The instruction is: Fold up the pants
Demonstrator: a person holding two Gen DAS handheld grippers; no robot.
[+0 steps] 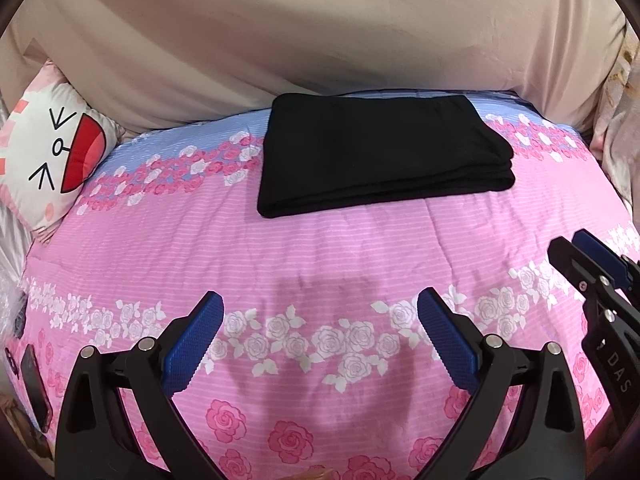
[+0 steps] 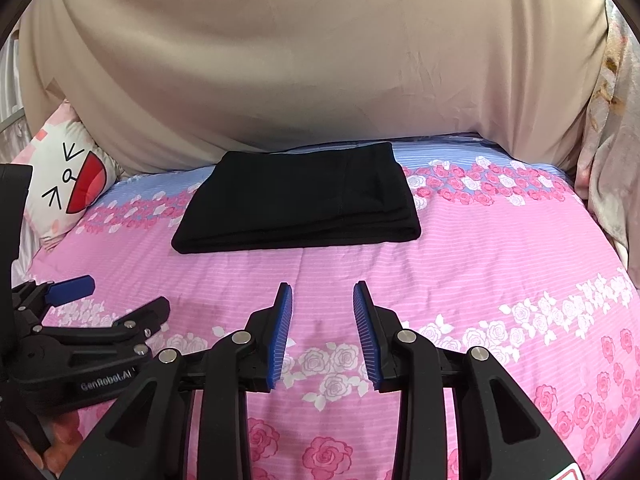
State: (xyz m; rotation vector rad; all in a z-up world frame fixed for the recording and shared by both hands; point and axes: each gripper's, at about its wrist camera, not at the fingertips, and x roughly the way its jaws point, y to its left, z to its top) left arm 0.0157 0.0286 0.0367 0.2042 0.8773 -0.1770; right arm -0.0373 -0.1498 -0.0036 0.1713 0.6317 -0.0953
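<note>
The black pants [image 1: 380, 152] lie folded into a flat rectangle with several layers at the far side of the bed, also in the right wrist view [image 2: 300, 204]. My left gripper [image 1: 320, 308] is open wide and empty, hovering over the pink quilt well short of the pants; it also shows from the side in the right wrist view [image 2: 116, 300]. My right gripper [image 2: 322, 300] is open with a narrower gap, empty, also short of the pants; its fingers show at the right edge of the left wrist view [image 1: 580, 256].
A pink and blue floral quilt [image 1: 320, 248] covers the bed. A beige cloth-covered backrest [image 1: 320, 28] rises behind the pants. A cartoon-face pillow [image 1: 52, 152] sits far left. A dark phone [image 1: 36, 388] lies at the left edge. Curtain fabric [image 2: 612, 168] hangs at right.
</note>
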